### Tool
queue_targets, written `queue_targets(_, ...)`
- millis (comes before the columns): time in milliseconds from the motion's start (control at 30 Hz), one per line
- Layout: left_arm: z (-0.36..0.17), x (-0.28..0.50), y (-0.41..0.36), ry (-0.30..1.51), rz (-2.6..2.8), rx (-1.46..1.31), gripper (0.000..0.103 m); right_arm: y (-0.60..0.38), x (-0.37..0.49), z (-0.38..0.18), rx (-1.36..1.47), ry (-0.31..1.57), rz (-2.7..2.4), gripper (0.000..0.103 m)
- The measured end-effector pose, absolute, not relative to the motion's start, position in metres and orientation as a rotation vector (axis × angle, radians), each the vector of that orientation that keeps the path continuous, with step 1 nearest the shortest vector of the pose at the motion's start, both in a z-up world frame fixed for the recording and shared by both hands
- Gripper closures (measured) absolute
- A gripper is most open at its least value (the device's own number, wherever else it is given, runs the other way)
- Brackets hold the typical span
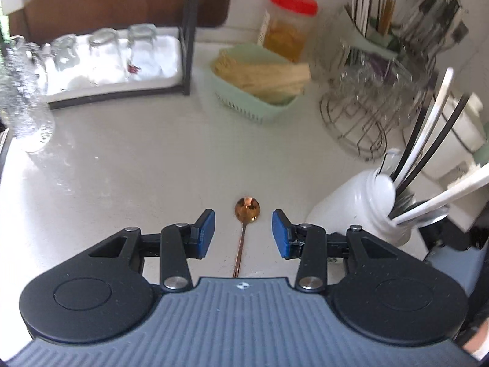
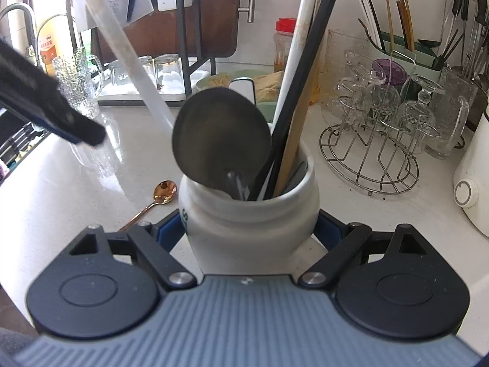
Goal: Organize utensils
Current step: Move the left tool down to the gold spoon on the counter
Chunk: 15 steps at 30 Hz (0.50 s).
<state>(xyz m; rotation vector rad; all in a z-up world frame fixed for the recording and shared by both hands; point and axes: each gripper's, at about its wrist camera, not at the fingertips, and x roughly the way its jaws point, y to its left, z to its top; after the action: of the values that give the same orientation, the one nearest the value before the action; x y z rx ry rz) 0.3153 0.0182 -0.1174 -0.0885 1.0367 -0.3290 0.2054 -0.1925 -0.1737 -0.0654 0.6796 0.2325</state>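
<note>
A rose-gold spoon (image 1: 247, 210) lies flat on the pale counter, its handle running back under my left gripper (image 1: 243, 232). That gripper is open and hovers low over the spoon, one blue pad on each side, neither touching it. The spoon (image 2: 165, 192) also shows just left of the white ceramic jar (image 2: 249, 214). My right gripper (image 2: 249, 229) is shut on the jar's body, blue pads pressing both sides. The jar (image 1: 351, 205) holds a dark ladle (image 2: 221, 140), white and black handles and wooden sticks.
At the back stand a mint basket of wooden sticks (image 1: 256, 91), a red-lidded jar (image 1: 290, 24) and a tray of upturned glasses (image 1: 113, 58). A wire rack of glasses (image 2: 369, 140) is at the right, a white appliance (image 2: 473, 183) at the far right, a textured mug (image 1: 24, 107) at the left.
</note>
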Motion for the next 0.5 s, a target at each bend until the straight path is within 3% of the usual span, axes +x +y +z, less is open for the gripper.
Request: queue_targets(500, -0.176, 0.36, -0.012, 1.133, -0.423, 0.014, 0.056, -0.188, 0.21, -0.172, -0.081, 0.719, 0.212, 0.012)
